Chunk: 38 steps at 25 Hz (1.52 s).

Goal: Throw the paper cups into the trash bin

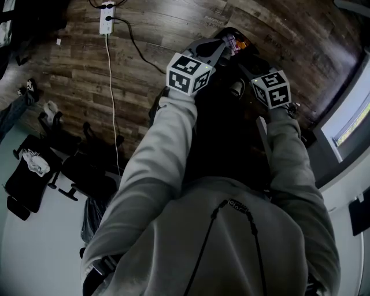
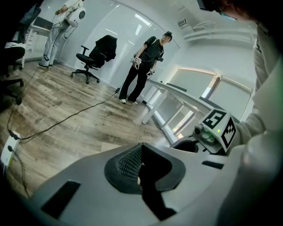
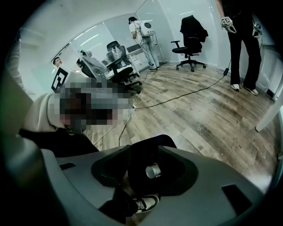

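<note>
Dark bin (image 1: 250,53) at the top of the head view, on the wood floor (image 1: 156,34), just ahead of both grippers. Holds a few bright scraps at its far rim.

Left gripper (image 2: 140,165) pressed together, ribbed pad flat against the other, nothing between. Points toward the bin's near left edge in the head view. Right gripper (image 3: 148,167) just beside it on the bin's right side, likewise closed up. Dark pads meeting, a small metal stud showing on them, nothing pinched. Under the right gripper, a white-and-black shoe (image 3: 148,203) on the floor. Behind both grippers, grey hoodie sleeves (image 1: 167,150) filling the lower part of the head view.

Left of the bin, a white cable (image 1: 110,92) running down the floor from a power strip (image 1: 106,17). Farther left and lower, black office chairs (image 1: 81,167) close together.

In the left gripper view, a person in black (image 2: 143,66) standing beside a white desk (image 2: 177,95). Well to that person's left, a chair with a dark jacket (image 2: 95,55) over its back, near the glass wall. In the right gripper view, another person with a white pack (image 3: 143,37) at the far end of the room, among more chairs.
</note>
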Tool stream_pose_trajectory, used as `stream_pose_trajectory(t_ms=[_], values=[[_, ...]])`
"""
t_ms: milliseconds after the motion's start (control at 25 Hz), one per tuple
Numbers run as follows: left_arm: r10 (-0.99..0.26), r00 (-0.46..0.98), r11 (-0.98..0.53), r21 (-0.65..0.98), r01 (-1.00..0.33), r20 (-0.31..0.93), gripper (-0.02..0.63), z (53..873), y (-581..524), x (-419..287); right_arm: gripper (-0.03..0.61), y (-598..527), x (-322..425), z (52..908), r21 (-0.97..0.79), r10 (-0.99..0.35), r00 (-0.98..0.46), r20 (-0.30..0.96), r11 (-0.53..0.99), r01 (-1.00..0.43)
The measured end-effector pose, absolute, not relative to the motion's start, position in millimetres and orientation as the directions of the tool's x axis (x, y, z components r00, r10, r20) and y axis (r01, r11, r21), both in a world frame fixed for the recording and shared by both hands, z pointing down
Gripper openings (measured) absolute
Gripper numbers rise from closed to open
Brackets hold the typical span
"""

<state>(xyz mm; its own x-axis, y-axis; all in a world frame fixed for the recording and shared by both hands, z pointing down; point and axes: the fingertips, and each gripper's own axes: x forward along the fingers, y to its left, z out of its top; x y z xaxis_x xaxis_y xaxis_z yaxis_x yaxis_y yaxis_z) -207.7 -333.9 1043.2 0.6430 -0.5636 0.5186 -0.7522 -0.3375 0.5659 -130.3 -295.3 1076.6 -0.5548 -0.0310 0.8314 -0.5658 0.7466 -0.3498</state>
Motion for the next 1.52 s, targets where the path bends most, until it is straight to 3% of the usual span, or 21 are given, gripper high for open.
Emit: stream_pose_trajectory(t_ms=[320, 400, 480, 1000, 1240, 1520], values=[[-0.561, 0.641, -0.34, 0.56, -0.756, 0.524, 0.003, 1010.1, -331.9, -205.0, 0.168, -303.5, -124.1, 1031.3, -0.323, -0.065, -0.555, 0.829, 0.756, -0.57], [-0.559, 0.643, -0.351, 0.553, -0.756, 0.524, 0.003, 984.1, -333.3, -204.7, 0.074, -309.7, -119.6, 998.6, -0.306, -0.097, -0.556, 0.825, 0.752, -0.584], [-0.565, 0.642, -0.345, 0.559, -0.754, 0.519, 0.003, 955.2, -332.8, -204.8, 0.021, -310.8, -114.9, 965.4, -0.319, -0.103, -0.567, 0.817, 0.739, -0.593], [-0.576, 0.635, -0.337, 0.558, -0.759, 0.516, 0.003, 814.2, -300.9, -189.1, 0.018, -293.8, -94.8, 828.5, -0.364, -0.118, -0.595, 0.795, 0.691, -0.624], [-0.64, 0.6, -0.34, 0.522, -0.782, 0.48, 0.003, 756.7, -316.4, -207.5, 0.018, -317.2, -103.5, 768.7, -0.327, -0.194, -0.624, 0.757, 0.715, -0.618], [-0.715, 0.584, -0.439, 0.403, -0.803, 0.385, 0.003, 620.7, -351.1, -222.4, 0.018, -356.3, -116.4, 633.2, -0.234, -0.34, -0.674, 0.656, 0.758, -0.609]])
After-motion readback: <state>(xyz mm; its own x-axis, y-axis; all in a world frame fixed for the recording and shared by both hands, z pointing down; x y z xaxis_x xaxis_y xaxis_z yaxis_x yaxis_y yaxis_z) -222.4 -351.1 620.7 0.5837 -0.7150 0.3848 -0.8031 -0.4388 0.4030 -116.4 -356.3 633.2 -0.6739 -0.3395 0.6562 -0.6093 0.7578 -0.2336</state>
